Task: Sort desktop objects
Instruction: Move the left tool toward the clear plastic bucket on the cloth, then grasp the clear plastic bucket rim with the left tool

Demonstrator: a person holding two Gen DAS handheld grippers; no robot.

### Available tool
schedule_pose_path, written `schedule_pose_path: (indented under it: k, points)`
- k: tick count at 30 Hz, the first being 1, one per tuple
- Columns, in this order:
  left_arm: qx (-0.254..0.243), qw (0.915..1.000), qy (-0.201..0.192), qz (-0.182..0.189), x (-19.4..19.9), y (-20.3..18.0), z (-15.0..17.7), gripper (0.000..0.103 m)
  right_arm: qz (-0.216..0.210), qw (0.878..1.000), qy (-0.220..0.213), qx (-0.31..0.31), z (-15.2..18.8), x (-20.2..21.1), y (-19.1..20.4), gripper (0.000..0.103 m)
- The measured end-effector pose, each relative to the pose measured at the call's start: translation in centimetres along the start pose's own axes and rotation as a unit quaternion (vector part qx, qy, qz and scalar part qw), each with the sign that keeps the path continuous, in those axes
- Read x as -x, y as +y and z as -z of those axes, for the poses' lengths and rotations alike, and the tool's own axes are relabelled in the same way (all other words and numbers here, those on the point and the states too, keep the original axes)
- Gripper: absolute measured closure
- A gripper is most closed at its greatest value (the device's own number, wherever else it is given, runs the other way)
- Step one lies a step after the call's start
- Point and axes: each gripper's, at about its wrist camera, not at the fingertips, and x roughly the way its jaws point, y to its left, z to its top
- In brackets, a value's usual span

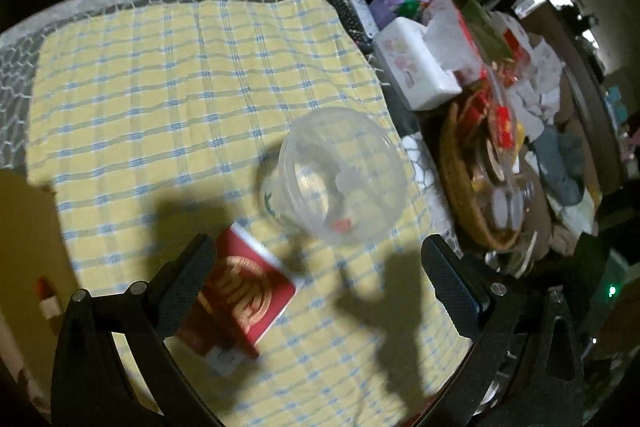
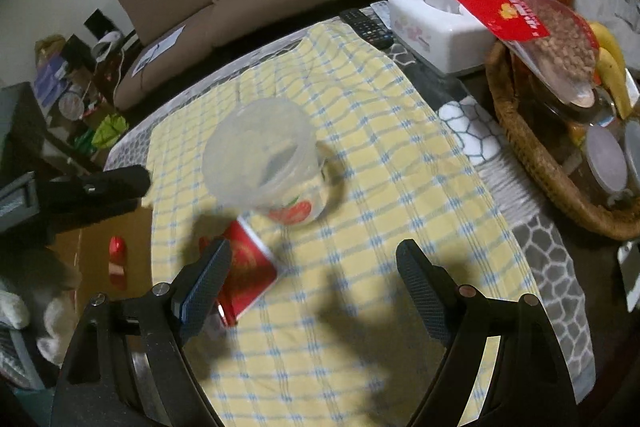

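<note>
Two grippers hang over a counter [image 2: 560, 267] spread with a yellow checked cloth [image 1: 160, 87], the sorting apparently barely begun. A clear plastic cup [image 1: 340, 175] and a red biscuit box [image 1: 248, 291] sit side by side mid-cloth, untouched. The left gripper [image 1: 316, 287] and right gripper [image 2: 312, 283] both have fingers spread wide, holding nothing. A basket [image 2: 532, 155] and white tissue box [image 2: 432, 27] crowd the far edge. Printing on the cup, box and a red snack bag [image 2: 516, 15] is too blurred to read.
</note>
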Motion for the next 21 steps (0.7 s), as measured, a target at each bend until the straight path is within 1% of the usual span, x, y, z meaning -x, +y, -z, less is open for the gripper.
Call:
schedule_pose_path:
  k: [1,4,6,7,9,10,11,12,15,17,21]
  points:
    - [0.006,1.0000,0.002,0.004,-0.8,0.3,-0.6,0.000,0.000,1.000,0.001,-0.001,-0.3,-0.4,-0.1,0.017]
    - [0.016,0.9998,0.009,0.000,-2.7,0.9,-2.0,0.001,-0.001,1.000,0.004,-0.005,-1.2,-1.8,-0.7,0.017]
    - [0.023,0.9997,0.010,0.000,-3.4,1.3,-2.8,0.002,-0.004,1.000,0.007,-0.009,-1.8,-2.7,-1.0,0.017]
    - [0.025,0.9996,0.009,0.003,-3.7,1.4,-3.1,0.005,-0.005,1.000,0.007,-0.010,-1.9,-3.1,-1.1,0.017]
    - [0.024,0.9996,0.012,0.005,-4.4,1.5,-3.7,0.013,-0.012,1.000,0.008,-0.013,-2.2,-3.8,-1.4,0.017]
    - [0.018,0.9997,0.016,0.003,-4.8,1.5,-3.9,0.022,-0.015,1.000,0.008,-0.013,-2.3,-4.1,-1.4,0.017]
    - [0.012,0.9998,0.018,-0.001,-5.1,1.5,-4.0,0.034,-0.017,1.000,0.008,-0.013,-2.4,-4.4,-1.4,0.017]
    - [0.008,0.9998,0.020,-0.006,-5.4,1.5,-4.1,0.040,-0.018,1.000,0.006,-0.014,-2.4,-4.6,-1.4,0.017]
    - [0.012,0.9996,0.019,0.015,-5.8,1.8,-4.0,0.048,-0.031,0.999,0.006,-0.017,-2.6,-5.2,-1.5,0.017]
    - [0.012,0.9995,0.012,0.026,-5.6,1.8,-3.9,0.060,-0.035,0.999,0.006,-0.020,-2.7,-5.5,-1.5,0.017]
    - [0.013,0.9995,0.004,0.029,-5.3,1.5,-3.9,0.066,-0.052,0.998,0.004,-0.023,-3.0,-5.6,-1.2,0.017]
